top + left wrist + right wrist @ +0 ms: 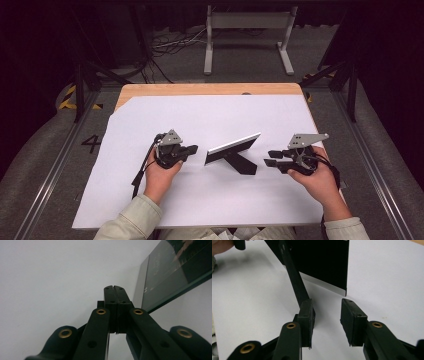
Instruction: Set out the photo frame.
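Photo frame [233, 146] stands propped on the bench [200, 200]. Our left gripper [192, 149] closed empty, right gripper [270, 158] half-open, holding nothing; no grasp made yet.

Open white sheet [200, 200] all round; only obstacles mid-table the tilted frame [232, 147] and its black strut [240, 164], standing between left gripper [189, 150] and right gripper [270, 158].

Wood table [150, 90] w/ white sheet [200, 200]; photo frame [232, 147] standing on sheet.
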`<state>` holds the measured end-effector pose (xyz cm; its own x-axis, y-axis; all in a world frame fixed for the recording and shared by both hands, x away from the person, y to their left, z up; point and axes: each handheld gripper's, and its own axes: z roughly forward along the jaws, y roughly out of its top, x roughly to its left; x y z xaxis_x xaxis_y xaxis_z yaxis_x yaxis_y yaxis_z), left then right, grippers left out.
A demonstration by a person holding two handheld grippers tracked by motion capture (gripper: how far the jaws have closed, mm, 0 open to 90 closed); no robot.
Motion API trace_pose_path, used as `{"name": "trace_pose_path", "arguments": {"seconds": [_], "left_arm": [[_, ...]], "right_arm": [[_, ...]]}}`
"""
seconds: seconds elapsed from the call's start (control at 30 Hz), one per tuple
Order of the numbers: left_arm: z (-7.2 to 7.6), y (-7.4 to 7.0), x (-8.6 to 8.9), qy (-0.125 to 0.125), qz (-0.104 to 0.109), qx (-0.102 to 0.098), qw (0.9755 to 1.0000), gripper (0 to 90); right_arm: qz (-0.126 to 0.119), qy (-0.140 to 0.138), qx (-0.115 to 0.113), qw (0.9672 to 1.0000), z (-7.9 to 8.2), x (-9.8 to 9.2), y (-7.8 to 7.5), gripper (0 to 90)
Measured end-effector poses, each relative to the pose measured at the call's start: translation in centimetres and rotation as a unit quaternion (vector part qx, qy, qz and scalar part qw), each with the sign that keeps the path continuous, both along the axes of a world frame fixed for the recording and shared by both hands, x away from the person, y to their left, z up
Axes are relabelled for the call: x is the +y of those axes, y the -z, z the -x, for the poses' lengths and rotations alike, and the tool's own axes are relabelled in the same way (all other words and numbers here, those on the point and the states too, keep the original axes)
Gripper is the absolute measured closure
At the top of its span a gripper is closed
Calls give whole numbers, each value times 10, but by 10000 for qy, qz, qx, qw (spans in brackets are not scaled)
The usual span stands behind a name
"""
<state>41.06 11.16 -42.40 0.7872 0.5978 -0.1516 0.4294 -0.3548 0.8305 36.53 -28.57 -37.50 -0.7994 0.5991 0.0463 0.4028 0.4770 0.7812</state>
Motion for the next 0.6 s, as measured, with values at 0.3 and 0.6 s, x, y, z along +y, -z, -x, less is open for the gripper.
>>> {"name": "trace_pose_path", "arguments": {"seconds": [0.3, 0.6], "left_arm": [[-5, 11, -22, 156, -345, 88, 9992, 900], [-6, 18, -29, 311, -538, 136, 9980, 900]], "right_arm": [[-19, 78, 5, 10000, 2, -5, 1, 620], [-73, 235, -22, 9997, 2, -13, 0, 619]]}}
